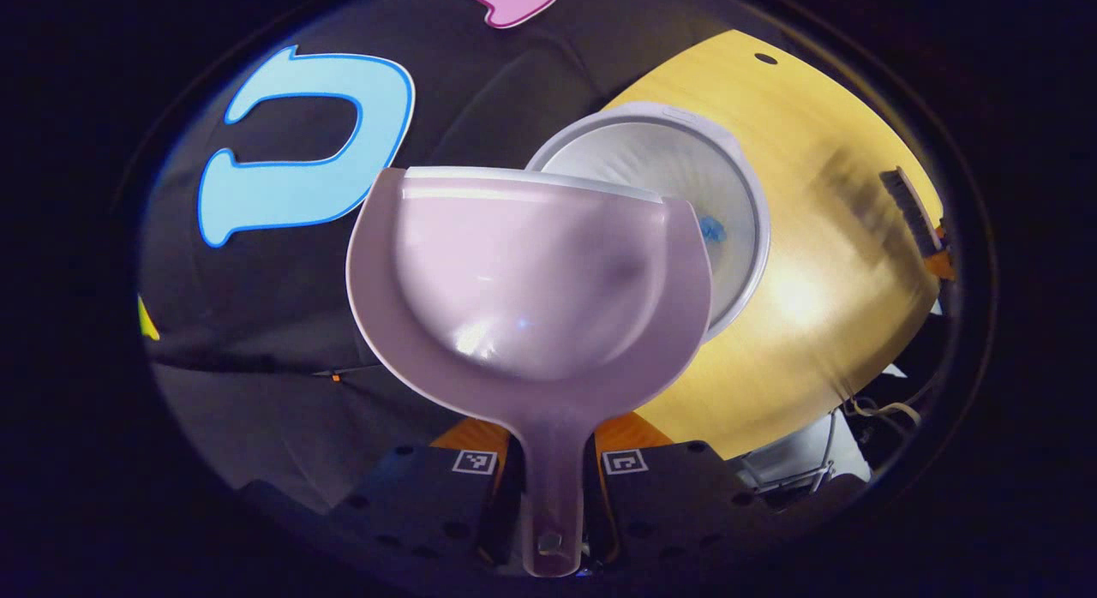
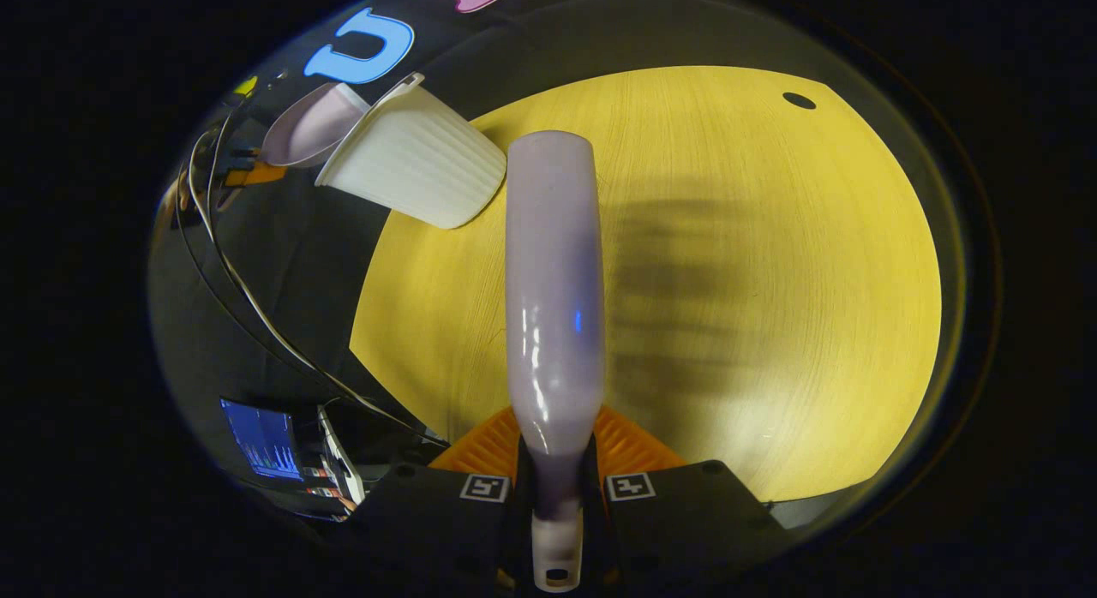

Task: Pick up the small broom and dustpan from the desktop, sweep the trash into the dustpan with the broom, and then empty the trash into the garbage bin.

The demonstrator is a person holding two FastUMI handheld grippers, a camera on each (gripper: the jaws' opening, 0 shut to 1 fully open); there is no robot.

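Left gripper [image 1: 548,474] pinching the dustpan [image 1: 527,281] handle, pan tipped over the garbage bin [image 1: 737,195], a blue scrap of trash [image 1: 712,230] already inside. Right gripper [image 2: 557,487] clamped on the broom [image 2: 554,281] handle above the desktop [image 2: 771,324]. Risk of debris clinging to the pan or spilling past the rim if tilted off-centre. No readable writing or brand; just square markers on the fingers.

Dustpan [image 1: 531,281] over bin [image 1: 737,212] rim; bin at desktop [image 2: 771,281] edge
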